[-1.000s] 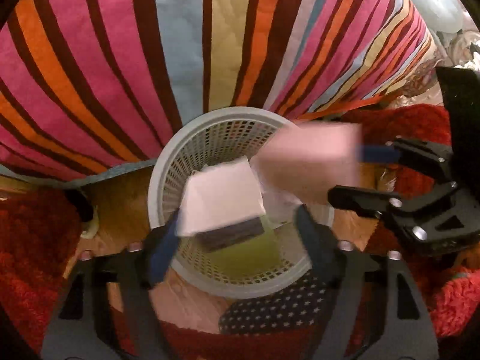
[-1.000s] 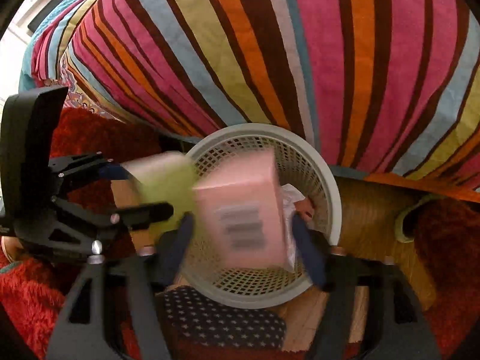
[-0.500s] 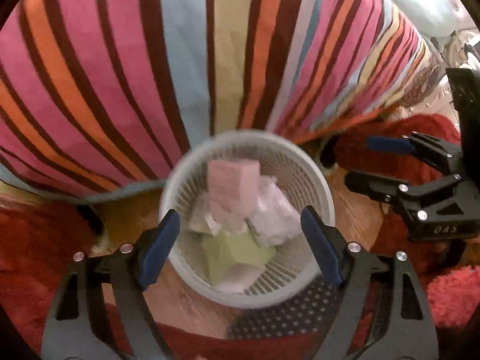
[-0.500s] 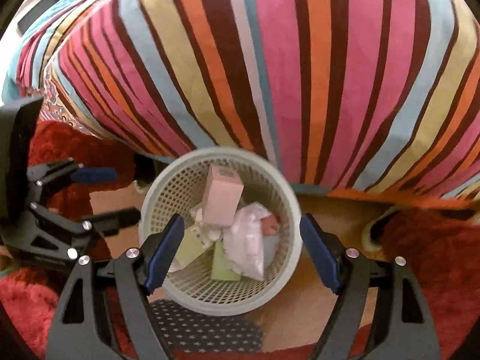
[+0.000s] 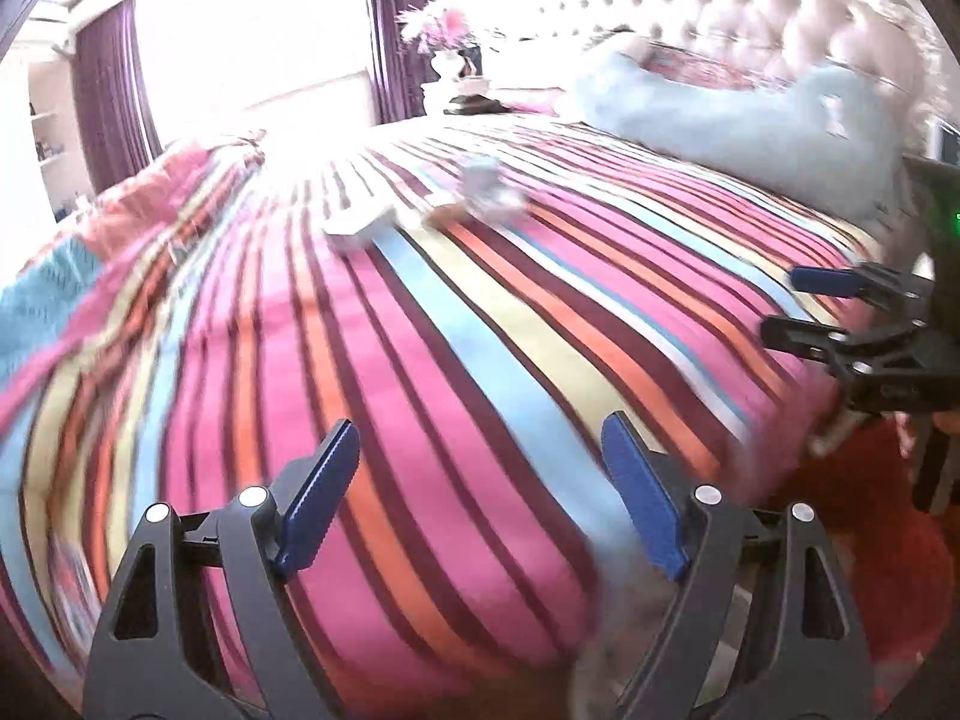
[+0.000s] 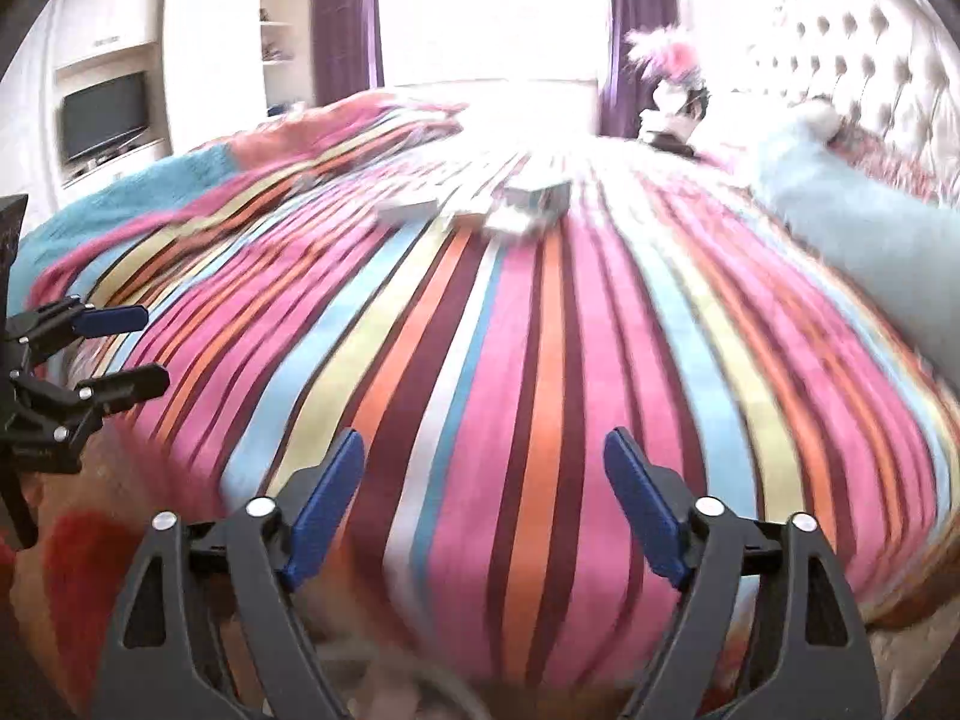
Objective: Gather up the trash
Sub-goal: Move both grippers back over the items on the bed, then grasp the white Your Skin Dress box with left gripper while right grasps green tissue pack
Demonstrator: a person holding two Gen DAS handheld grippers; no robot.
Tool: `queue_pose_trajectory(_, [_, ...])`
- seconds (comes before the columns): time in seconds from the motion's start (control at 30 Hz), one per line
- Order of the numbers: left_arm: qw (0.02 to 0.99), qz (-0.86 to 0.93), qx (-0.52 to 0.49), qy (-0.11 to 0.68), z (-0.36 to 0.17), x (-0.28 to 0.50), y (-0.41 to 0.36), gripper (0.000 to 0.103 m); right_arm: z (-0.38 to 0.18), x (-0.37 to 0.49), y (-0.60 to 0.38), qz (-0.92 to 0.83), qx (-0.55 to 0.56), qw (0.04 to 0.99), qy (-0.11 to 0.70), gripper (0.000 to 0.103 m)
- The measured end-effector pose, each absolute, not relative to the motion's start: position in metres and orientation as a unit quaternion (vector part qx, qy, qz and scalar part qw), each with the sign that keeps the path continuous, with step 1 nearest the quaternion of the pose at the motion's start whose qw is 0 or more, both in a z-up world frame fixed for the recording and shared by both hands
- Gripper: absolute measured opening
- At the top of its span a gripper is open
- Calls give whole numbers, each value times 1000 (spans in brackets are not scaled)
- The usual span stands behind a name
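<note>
Both views are blurred by motion and look across the striped bed. Several pieces of trash lie far out on the bedspread: a flat white box and a crumpled pale wrapper; in the right wrist view a white box and a small carton show. My left gripper is open and empty above the near bed edge. My right gripper is open and empty too. Each gripper shows in the other's view, the right one and the left one. The basket is out of view.
A light blue pillow lies against the tufted headboard. A vase with pink flowers stands on the far bedside. A folded blanket lies at the bed's left. A TV sits in white shelving. Red rug lies below.
Both grippers have tilted up from the white basket on the floor, where the dropped boxes lay, to look across the bed. Both stay open and empty.
</note>
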State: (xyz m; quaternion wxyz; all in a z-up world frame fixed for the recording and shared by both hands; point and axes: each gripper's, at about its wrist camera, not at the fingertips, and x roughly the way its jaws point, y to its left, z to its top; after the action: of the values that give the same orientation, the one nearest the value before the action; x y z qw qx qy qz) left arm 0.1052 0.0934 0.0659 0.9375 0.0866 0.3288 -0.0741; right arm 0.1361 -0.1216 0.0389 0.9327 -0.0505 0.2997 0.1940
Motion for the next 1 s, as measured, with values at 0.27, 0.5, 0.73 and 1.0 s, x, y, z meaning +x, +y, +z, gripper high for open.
queue_pose_trajectory(0.27, [929,-52,84,357,62,291,138,81,38,297,-51,148,-48,929,336,80])
queue_pose_trajectory(0.5, [908,-48,126,398,37,377,144,81,6,378,-11,123,-73,910,389,80])
queue_pose_trajectory(0.73, [899,-67,126,414,22,425,148,81,-2,412,-5,103,-66,901,416,80])
queue_pose_trajectory(1.0, [895,-75,111,425,13,461,146,81,-1,426,-42,88,-55,903,417,80])
